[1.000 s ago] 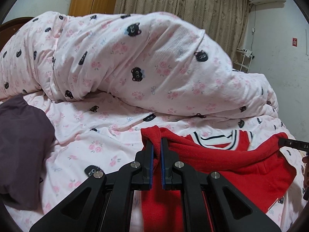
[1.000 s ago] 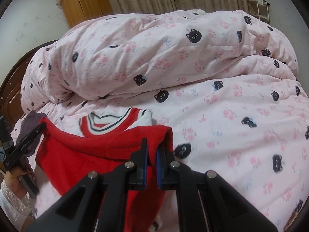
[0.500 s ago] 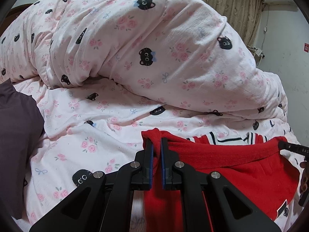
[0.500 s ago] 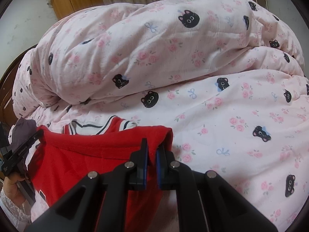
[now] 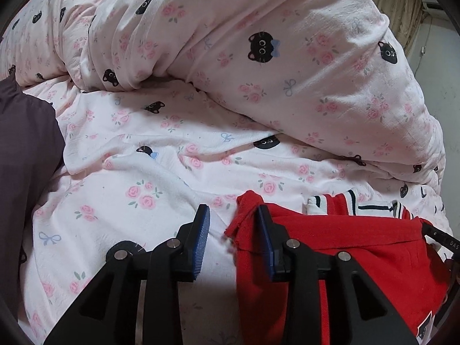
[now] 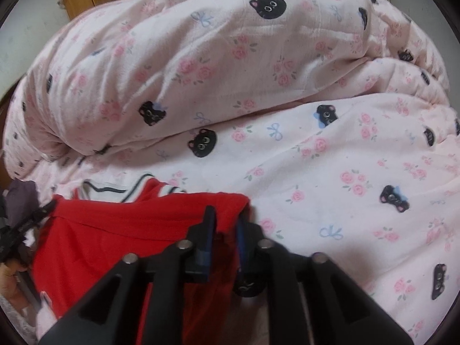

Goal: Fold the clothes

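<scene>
Pink cat-print bedding (image 5: 161, 189) covered the bed, heaped toward its far edge. On its near part lay the red garment (image 5: 359, 247), striped collar away from the cameras. The left gripper (image 5: 233, 230) stood with jaws spread, a red corner loose between them; the right gripper (image 6: 225, 230) pinched the opposite corner, jaws only slightly apart. Releasing both corners evenly would likely keep the fold square.

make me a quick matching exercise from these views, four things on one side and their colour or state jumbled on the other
Things:
1. left gripper
2. top
3. duvet
4. dark cloth

States:
A. pink, cat print, heaped up
B. purple-grey, at the left edge
C. open, jaws apart
D. red, striped collar, lying on the bed

Pairs: 1-C, 2-D, 3-A, 4-B
</scene>
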Motion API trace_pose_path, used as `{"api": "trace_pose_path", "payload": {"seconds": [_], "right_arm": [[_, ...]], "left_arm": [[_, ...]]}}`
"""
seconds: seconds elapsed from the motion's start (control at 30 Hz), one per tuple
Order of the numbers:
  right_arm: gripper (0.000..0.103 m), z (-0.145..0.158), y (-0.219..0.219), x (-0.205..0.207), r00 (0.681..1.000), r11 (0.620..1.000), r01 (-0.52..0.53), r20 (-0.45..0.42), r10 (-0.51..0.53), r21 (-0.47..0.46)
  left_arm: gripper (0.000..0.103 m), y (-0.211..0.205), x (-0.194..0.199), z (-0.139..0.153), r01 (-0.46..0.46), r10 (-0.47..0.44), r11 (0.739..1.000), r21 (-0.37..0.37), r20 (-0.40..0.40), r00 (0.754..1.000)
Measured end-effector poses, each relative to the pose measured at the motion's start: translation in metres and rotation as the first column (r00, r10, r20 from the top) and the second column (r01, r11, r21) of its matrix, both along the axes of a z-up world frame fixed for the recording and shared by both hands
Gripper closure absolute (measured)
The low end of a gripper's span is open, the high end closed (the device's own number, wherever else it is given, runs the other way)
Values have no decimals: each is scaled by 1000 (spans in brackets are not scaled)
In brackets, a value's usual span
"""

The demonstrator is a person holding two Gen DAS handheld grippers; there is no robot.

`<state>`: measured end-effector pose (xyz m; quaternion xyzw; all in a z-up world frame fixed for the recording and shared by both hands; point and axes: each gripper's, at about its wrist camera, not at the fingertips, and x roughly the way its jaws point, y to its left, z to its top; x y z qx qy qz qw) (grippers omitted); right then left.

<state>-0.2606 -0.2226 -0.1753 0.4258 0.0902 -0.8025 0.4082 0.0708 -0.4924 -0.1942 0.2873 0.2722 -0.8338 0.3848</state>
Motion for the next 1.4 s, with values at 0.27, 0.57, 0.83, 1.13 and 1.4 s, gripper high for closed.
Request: {"api": "trace_pose_path", "payload": {"seconds": [0.27,0.57,0.83,1.13,1.4], "right_arm": [[76,7,1,4,994,998,38,-100,-33,44],[76,32,5,21,981,998,7,-192,5,64],[76,26,-14,59,957,954,-279,-50,286,111],[76,-2,-34,66,954,935,-274,-61,294,224],[76,5,-60,44,961,937,-241,-76,268,253]], "left_arm": [[68,0,9,6,-33,32,999,-19,-35,999],[50,25,1,41,56,-63,994,-89,-85,994],[48,67,-35,30,213,-212,975,-66,29,977],[48,70,-45,8,223,-220,975,-12,111,969],[48,70,-47,-1,223,-221,975,4,130,966]]}}
